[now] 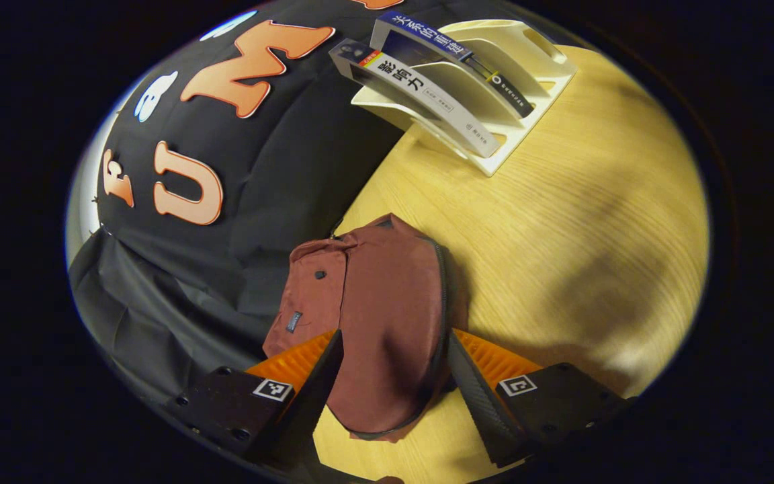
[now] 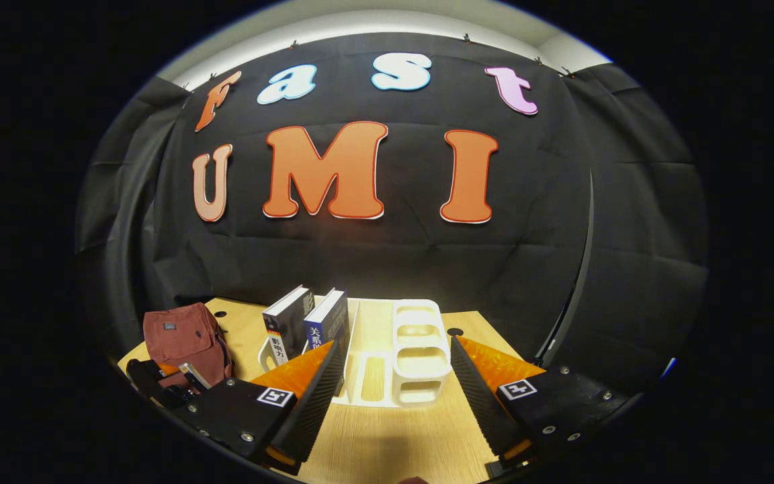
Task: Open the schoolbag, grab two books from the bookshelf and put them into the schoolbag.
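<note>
Left gripper view first: one dark-red fabric schoolbag (image 1: 373, 316) sitting on the light wooden table (image 1: 562, 235), zipper running along its edge and looking closed. The left tongs (image 1: 394, 376) are spread wide, one finger on each side of the bag's near end. Can't really tell if the fingers are touching the fabric or just sitting right beside it, so I wouldn't call it a pinch.

Farther back on the same table there's one cream-white plastic bookshelf (image 1: 535, 74) with slanted dividers, and two books in it: a grey-spined book (image 1: 427, 101) and a dark-blue-spined book (image 1: 454, 60), side by side, both leaning.

Right gripper view: same count, one bag (image 2: 182, 336), one shelf (image 2: 417, 356), two books (grey one (image 2: 286, 323), blue one (image 2: 326, 323)) standing in the shelf's left slots. The right tongs (image 2: 394, 390) are spread open too, nothing between them, pointing at the shelf, with the blue book just behind the left finger. The bag is off to the left of the shelf, well apart from these tongs, and you can see the other gripper (image 2: 158, 380) down by it.
</note>
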Demonstrator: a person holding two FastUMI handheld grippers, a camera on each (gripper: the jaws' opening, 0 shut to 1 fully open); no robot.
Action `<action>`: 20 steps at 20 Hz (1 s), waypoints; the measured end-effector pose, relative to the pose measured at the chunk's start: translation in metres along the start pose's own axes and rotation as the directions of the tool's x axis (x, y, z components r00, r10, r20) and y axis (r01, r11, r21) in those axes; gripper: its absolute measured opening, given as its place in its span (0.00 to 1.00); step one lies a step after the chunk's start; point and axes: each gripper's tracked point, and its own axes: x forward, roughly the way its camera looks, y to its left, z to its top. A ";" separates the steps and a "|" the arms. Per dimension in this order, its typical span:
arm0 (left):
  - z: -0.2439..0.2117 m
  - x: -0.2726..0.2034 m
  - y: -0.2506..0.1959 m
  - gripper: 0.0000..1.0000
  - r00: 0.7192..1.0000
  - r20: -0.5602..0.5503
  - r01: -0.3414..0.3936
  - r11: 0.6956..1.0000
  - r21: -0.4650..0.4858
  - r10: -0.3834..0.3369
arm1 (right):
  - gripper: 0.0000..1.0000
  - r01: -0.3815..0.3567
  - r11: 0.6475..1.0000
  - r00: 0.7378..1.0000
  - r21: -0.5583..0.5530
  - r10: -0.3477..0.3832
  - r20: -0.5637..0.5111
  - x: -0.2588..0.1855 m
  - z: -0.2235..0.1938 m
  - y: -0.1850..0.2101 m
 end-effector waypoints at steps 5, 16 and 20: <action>0.018 -0.006 0.032 0.62 0.997 0.022 -0.075 0.997 0.019 0.075 | 0.95 -0.007 1.000 1.000 0.002 0.007 0.017 0.007 0.005 -0.004; 0.019 0.040 0.050 0.23 0.996 -0.081 0.031 0.999 -0.005 -0.032 | 0.95 -0.071 0.997 0.997 0.012 0.071 0.011 0.022 0.010 -0.006; 0.025 0.035 0.085 0.10 0.992 -0.054 0.111 0.994 -0.026 -0.112 | 0.95 -0.094 0.995 0.995 0.022 0.094 -0.025 0.029 0.010 0.011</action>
